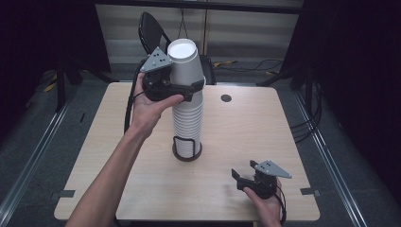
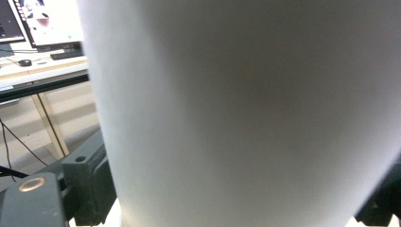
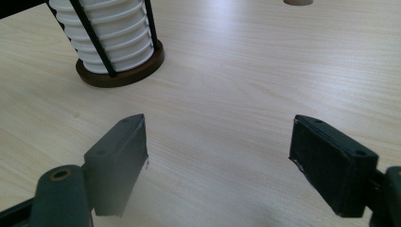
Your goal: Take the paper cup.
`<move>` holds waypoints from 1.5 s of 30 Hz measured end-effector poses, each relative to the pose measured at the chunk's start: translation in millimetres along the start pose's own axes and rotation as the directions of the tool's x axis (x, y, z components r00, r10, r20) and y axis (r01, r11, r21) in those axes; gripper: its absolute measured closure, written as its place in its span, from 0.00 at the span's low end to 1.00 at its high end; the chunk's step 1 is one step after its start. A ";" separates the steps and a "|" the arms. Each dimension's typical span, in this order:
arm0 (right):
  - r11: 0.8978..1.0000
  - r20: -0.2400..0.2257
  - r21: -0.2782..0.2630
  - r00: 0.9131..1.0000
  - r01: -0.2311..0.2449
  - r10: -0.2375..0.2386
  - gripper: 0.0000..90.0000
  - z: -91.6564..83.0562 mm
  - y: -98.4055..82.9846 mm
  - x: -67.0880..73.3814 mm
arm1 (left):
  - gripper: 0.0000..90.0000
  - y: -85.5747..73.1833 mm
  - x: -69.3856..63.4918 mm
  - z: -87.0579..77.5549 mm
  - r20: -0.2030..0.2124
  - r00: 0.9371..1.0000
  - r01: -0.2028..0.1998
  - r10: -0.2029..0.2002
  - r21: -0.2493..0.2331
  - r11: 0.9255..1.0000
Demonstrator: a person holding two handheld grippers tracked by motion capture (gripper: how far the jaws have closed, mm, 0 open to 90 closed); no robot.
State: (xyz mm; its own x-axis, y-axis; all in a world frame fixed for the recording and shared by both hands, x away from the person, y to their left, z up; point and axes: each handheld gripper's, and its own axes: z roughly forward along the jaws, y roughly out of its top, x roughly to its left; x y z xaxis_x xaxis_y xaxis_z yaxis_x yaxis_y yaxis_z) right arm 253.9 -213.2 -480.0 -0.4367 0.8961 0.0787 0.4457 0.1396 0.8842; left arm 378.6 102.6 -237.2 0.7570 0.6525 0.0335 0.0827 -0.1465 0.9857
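Cup (image 1: 185, 61) atop the stack (image 1: 187, 120), pinched by left claw (image 1: 182, 90); next, lift straight toward twelve o'clock. Right claw (image 1: 246, 179) rests spread on desk (image 1: 236, 127).

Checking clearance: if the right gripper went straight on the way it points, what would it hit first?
Probably the table: the right gripper points forward and slightly down, jaws open and empty, over bare wood. The cup stack in its holder sits off to the left of that line, though depth is uncertain.
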 end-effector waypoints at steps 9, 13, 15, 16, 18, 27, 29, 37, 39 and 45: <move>1.000 0.000 0.000 1.000 -0.002 0.002 0.21 -0.3 -0.1 -0.3 | 0.12 7.6 1.4 -3.6 -0.004 1.000 0.010 -0.011 -0.036 0.999; 1.000 0.000 0.000 1.000 -0.003 0.003 0.21 -0.3 -0.1 -0.3 | 0.12 10.3 1.3 -5.3 -0.007 1.000 0.007 -0.008 -0.054 0.999; 1.000 0.000 0.000 1.000 -0.002 0.002 0.21 -0.4 -0.1 -0.4 | 0.12 11.5 1.5 -6.5 -0.008 1.000 0.004 -0.004 -0.077 0.997; 1.000 0.000 0.000 1.000 -0.002 0.002 0.21 -0.4 -0.1 -0.4 | 0.12 11.5 1.5 -6.5 -0.008 1.000 0.004 -0.004 -0.077 0.997; 1.000 0.000 -0.001 1.000 -0.002 0.002 0.21 -0.4 -0.2 -0.4 | 0.12 12.7 2.3 -7.1 -0.009 1.000 -0.001 0.000 -0.091 0.996; 1.000 -0.001 -0.005 1.000 0.000 0.000 0.21 -1.1 -0.2 -1.2 | 0.12 17.0 2.5 -13.6 -0.018 1.000 -0.010 0.007 -0.129 0.992; 1.000 -0.003 -0.003 1.000 -0.004 0.004 0.21 -0.8 -0.3 -1.0 | 0.12 18.1 2.5 -14.4 -0.007 1.000 -0.008 0.007 -0.141 0.990; 1.000 0.000 -0.002 1.000 -0.003 0.003 0.21 -0.5 -0.3 -1.0 | 0.12 24.1 3.5 -23.1 0.003 1.000 0.004 -0.004 -0.157 0.988; 1.000 -0.003 0.000 1.000 -0.003 0.003 0.21 -0.1 -0.3 -0.2 | 0.13 26.7 5.1 -27.5 0.014 1.000 0.018 -0.016 -0.160 0.987; 1.000 -0.004 -0.002 1.000 -0.005 0.005 0.21 -1.1 -0.2 -0.7 | 0.13 27.7 7.4 -34.9 0.024 0.999 0.026 -0.023 -0.153 0.988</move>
State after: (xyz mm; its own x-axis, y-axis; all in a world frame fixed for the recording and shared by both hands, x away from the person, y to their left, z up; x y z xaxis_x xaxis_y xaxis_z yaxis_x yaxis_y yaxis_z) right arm 253.2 -214.3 -479.8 -0.4375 0.8953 0.0844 0.4462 0.1346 0.8847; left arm 363.8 129.3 -204.0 0.7701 0.6379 0.0068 0.0022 -0.0133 0.9999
